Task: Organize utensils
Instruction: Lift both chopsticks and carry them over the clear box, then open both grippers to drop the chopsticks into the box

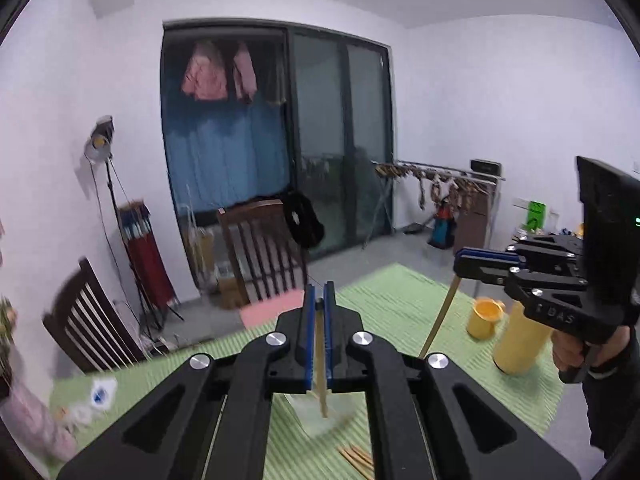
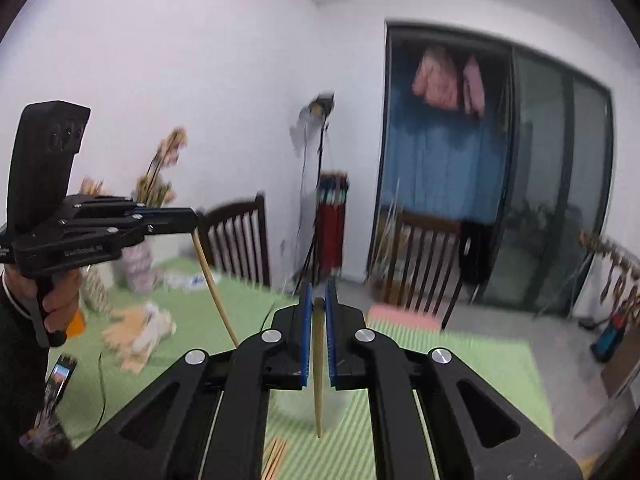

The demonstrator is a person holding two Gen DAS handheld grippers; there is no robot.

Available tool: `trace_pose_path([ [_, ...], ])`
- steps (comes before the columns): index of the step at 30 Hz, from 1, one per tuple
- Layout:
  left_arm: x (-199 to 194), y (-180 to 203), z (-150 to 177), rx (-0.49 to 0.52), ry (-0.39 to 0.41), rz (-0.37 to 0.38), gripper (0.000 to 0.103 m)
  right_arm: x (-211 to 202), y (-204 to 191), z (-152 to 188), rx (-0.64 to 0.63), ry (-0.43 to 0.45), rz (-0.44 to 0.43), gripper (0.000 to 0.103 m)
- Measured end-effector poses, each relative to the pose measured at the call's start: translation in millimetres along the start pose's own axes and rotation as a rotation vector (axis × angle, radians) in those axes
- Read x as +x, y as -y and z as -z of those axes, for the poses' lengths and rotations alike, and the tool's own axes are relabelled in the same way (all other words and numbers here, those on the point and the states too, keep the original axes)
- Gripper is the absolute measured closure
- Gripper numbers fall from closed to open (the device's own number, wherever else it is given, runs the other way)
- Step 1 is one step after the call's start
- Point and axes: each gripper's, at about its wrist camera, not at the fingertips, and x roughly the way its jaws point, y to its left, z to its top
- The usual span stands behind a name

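Left wrist view: left gripper (image 1: 319,304) pinches chopstick (image 1: 321,360) near top end, stick hanging over green tabletop (image 1: 384,300); more chopsticks (image 1: 356,458) lie below. Yellow cup (image 1: 484,317) at right.

Right wrist view: right gripper (image 2: 319,298) clamps second chopstick (image 2: 319,372) likewise. Judged light, stiff, smooth; may pivot, grip firmly near thick end.

pale wooden chopstick (image 1: 321,364), ribbed green cloth mat (image 1: 400,300), matt black plastic tool (image 1: 319,300)

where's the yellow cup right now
In the left wrist view the yellow cup stands on the green striped mat at the right, just left of the tall yellow cylinder and below the right gripper.
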Motion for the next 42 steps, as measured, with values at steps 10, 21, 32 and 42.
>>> trace_pose_path([
  [10,108,-40,-26,-0.016,-0.101,-0.017,0.102,98,29,-39,0.034,0.003,0.009,0.096],
  [21,244,-74,42,-0.076,-0.322,0.007,0.102,236,57,20,0.134,-0.244,0.001,0.096],
  [32,295,-103,81,-0.153,-0.483,0.06,0.102,293,85,57,0.239,-0.592,-0.077,0.096],
  [42,272,-100,74,-0.185,-0.522,0.049,0.076,266,89,44,0.214,-0.658,-0.039,0.095],
])
